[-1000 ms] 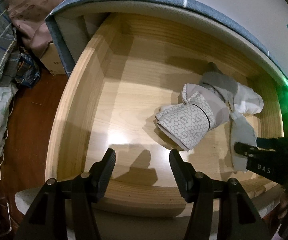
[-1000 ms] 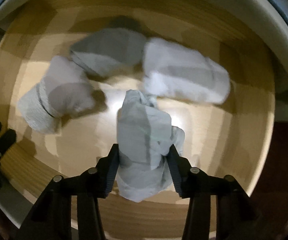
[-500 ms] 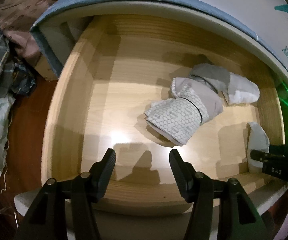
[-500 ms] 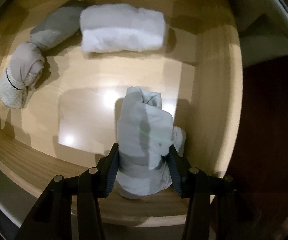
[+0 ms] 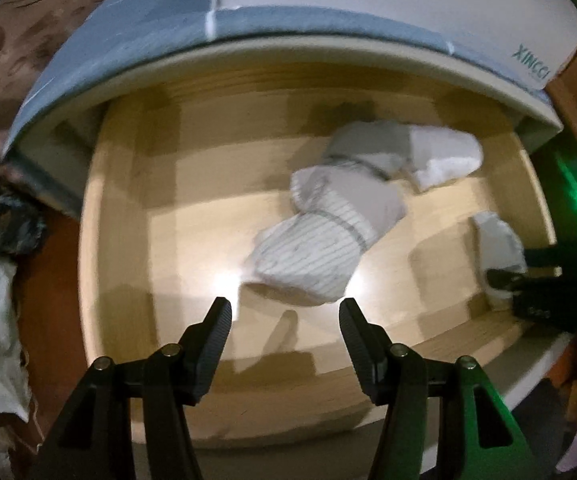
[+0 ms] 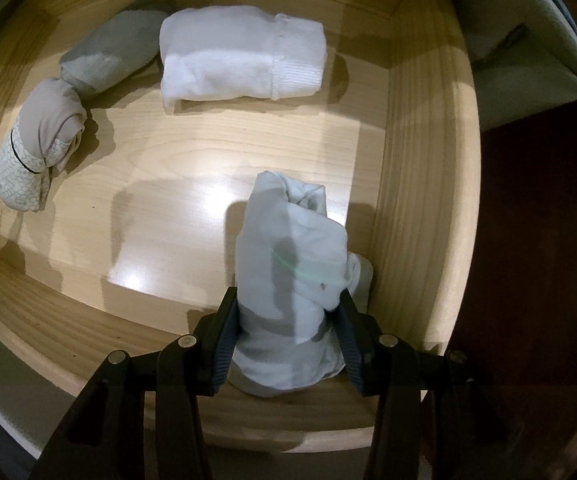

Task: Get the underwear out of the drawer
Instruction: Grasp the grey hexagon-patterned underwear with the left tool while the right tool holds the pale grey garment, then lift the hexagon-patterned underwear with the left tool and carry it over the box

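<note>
- Underwear, a pale blue-grey rolled bundle (image 6: 288, 292), sits clamped between the jaws of the right gripper (image 6: 288, 336), which squeeze its lower half from both sides; the roll stands up ahead of the fingertips and bulges over the right finger.
- It looks light and soft, so it should lift with little effort, but the cloth compresses and a loose fold could slip out; a hold across the thick middle of the roll, as now, seems the safest place.
- Just beyond the bundle and to the gripper's right is the side wall of the wooden drawer (image 6: 420, 184), with the front rail directly beneath the gripper.
- Farther ahead lie a white folded piece (image 6: 240, 64), a grey roll (image 6: 108, 56) to its left, and a patterned roll (image 6: 36, 148) well to the left.
- The left gripper (image 5: 286, 312) is spread wide and empty, poised just short of the patterned roll (image 5: 316, 252), whose near end lies between and just past its fingertips; that view is blurred.
</note>
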A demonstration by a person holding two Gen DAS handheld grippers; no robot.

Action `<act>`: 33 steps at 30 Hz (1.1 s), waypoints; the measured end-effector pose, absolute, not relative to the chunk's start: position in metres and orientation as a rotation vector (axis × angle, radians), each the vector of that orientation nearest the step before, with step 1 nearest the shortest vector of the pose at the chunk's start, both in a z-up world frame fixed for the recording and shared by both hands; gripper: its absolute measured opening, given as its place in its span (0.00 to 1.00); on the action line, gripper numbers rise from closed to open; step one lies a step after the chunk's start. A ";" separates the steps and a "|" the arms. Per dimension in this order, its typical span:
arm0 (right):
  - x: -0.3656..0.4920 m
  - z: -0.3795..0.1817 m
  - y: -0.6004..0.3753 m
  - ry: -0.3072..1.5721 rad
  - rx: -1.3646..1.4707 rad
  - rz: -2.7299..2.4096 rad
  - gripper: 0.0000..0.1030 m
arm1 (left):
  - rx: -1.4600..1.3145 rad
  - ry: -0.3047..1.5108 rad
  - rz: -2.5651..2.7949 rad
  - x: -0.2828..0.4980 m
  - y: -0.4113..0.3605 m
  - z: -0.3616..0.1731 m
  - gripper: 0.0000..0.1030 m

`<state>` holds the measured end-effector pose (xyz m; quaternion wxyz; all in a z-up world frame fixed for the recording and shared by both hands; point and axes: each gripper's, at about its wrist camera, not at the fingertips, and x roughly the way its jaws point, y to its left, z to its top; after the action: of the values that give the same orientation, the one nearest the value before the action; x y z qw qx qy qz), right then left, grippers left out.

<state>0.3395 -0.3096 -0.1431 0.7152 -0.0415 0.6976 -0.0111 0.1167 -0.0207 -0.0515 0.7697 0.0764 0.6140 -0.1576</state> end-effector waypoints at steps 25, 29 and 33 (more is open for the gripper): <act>0.339 -0.140 -0.313 1.540 -0.096 -0.001 0.44 | 0.358 1.417 -0.451 0.173 -0.079 -0.077 0.65; 0.340 -0.142 -0.315 1.539 -0.094 0.005 0.44 | 0.381 1.467 -0.467 0.177 -0.084 -0.090 0.66; 0.340 -0.142 -0.317 1.537 -0.092 0.009 0.45 | 0.386 1.506 -0.458 0.182 -0.087 -0.101 0.66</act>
<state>0.3399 -0.3169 -0.1423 0.7181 -0.0416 0.6947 0.0043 0.1824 -0.0869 -0.1010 0.6892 0.1726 0.6733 -0.2048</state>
